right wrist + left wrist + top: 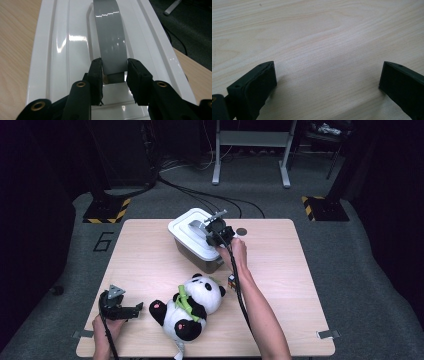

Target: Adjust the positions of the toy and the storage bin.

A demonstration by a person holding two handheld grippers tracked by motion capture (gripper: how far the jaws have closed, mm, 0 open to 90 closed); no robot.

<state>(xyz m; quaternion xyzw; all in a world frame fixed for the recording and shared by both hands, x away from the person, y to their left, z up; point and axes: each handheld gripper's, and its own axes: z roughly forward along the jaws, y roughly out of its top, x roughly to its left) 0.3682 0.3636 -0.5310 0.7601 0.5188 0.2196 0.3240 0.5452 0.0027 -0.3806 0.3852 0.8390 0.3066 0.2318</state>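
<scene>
A grey box [200, 254] with a white lid [182, 227] stands at the back middle of the wooden table [145, 255]. The lid [65, 50] carries a grey arched handle [110, 37]. My right gripper [114, 72] is shut on the near end of that handle, one pad on each side. From above, the right gripper [214, 232] sits at the box's right end. My left gripper [132, 310] rests near the table's front left corner. Its jaws stand wide open over bare wood [324, 37], with nothing between them [327, 75].
A plush panda [190, 307] lies at the front middle of the table, right of the left gripper. A small coloured cube [231, 281] sits beside the right forearm. A dark round spot [241, 231] marks the table behind the box. Cables and stands are on the floor beyond.
</scene>
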